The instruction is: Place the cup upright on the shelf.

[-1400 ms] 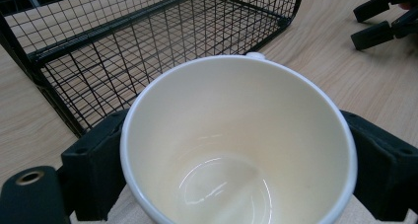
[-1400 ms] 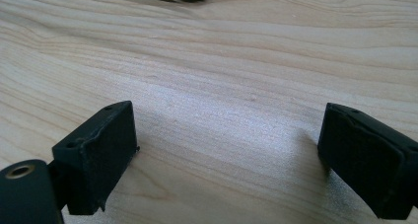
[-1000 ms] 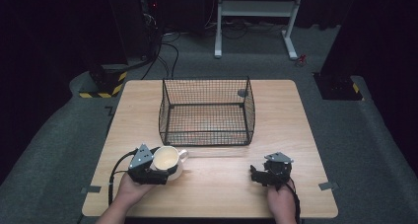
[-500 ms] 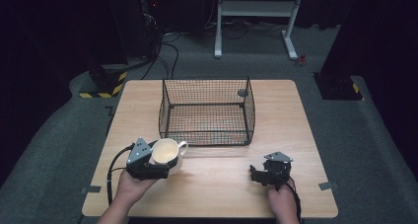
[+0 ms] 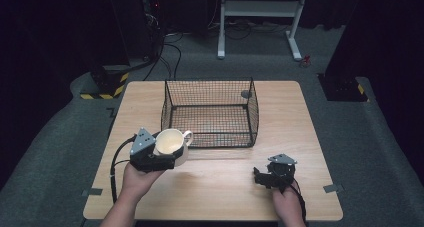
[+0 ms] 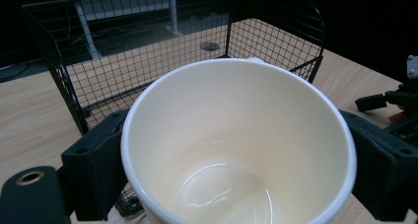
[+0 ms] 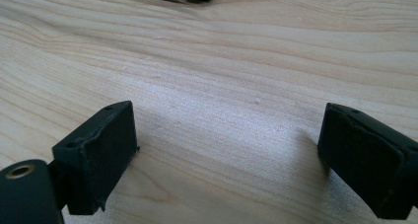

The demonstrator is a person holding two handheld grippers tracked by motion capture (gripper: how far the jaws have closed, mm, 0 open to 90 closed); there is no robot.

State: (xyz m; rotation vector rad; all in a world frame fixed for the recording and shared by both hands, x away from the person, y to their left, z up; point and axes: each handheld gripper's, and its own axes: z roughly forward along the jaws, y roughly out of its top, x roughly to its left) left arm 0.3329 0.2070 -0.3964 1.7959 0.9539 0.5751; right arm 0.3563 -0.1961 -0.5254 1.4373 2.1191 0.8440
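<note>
In the high view, the left hand-held gripper (image 5: 159, 159) pinches a cream ceramic mug (image 5: 171, 143) just in front of the black wire mesh basket (image 5: 210, 112) on the light wooden bench (image 5: 300, 117); the right hand-held gripper (image 5: 262, 177) rests near the basket's front right corner.

The left gripper view shows both jaws against the mug's (image 6: 236, 140) sides, the basket (image 6: 148, 51) just behind.

In the right gripper view, the jaws stand spread over the bench (image 7: 226, 86).

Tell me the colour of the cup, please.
Cream-white cup, inside and out; the left gripper view shows it best.
</note>
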